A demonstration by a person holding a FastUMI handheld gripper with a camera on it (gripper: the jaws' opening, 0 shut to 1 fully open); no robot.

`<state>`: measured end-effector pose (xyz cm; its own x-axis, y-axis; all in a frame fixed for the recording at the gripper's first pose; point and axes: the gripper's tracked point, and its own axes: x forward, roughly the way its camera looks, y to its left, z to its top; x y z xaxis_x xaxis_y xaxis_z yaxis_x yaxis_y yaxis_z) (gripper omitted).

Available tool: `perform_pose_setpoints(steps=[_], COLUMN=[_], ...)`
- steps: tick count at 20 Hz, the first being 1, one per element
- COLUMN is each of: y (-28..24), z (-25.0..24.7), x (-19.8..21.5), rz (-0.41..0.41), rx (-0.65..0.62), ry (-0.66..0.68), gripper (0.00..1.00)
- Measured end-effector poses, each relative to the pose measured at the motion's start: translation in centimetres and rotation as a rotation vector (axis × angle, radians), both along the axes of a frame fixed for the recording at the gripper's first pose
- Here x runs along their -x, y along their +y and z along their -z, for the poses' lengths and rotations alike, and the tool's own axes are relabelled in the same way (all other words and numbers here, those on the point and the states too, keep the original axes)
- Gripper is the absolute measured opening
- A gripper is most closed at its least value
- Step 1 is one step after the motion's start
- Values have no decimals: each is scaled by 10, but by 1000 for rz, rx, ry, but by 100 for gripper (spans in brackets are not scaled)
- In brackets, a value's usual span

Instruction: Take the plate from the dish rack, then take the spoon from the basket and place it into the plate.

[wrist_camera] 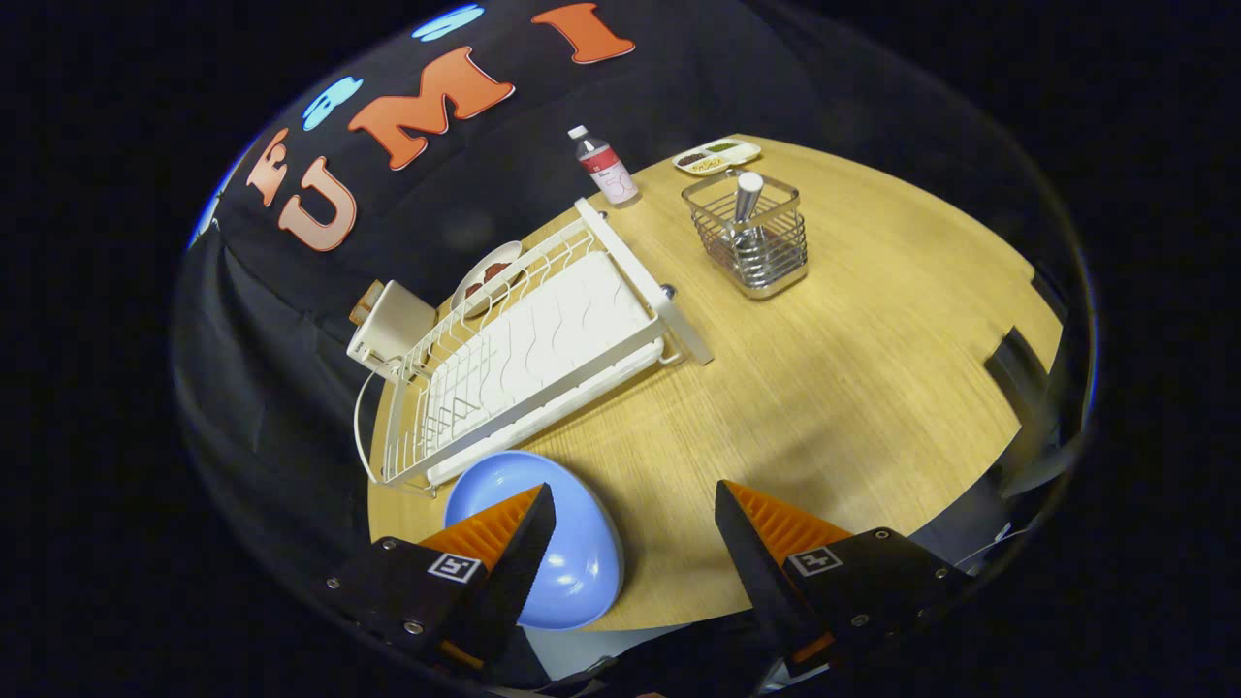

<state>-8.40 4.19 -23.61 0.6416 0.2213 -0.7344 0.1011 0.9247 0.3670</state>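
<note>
A round wooden table (853, 388) stood against a wall of black cloth. The gripper (635, 528) hovered above the near edge of the table with its two fingers (509, 543) spread wide apart, holding nothing; bare wood showed in the gap between them.

A light blue plate (572, 567) lay on the table at the near edge, partly hidden under the left finger and reaching a little way into the gap. Whether the finger touched the plate could not be told.

Just beyond the plate sat a white wire dish rack (524, 359) with a ribbed white drain tray, running away at an angle toward the wall. No dishes stood in it.

Well beyond the fingers, to the right of the rack's far end, stood a square wire basket (751, 237). A metal spoon (747, 204) stood upright inside it, its handle rising above the rim.

Past the basket, near the far edge, lay a small white divided dish (717, 155) holding dark and light bits of food. A small bottle (603, 167) with a white cap and a red label stood just beyond the rack's far end. Behind the rack sat a white boxy container (393, 325) and a small plate (485, 276) with something brown on it.
</note>
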Motion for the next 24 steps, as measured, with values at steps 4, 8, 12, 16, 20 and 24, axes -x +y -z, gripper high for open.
perform_pose_setpoints(steps=[4,8,12,16,20,24], y=[-36,-58,-67,-70,-84,-91], z=[-24,-53,-81,-97,-88,-63], x=[-21,-48,-78,-107,-132,-151], rz=[-7,-29,-45,-74,-76,-97], rx=[170,309,391,434,463,432], ry=[-122,-259,-407,-529,-574,-552], gripper=[99,99,99,98,99,99])
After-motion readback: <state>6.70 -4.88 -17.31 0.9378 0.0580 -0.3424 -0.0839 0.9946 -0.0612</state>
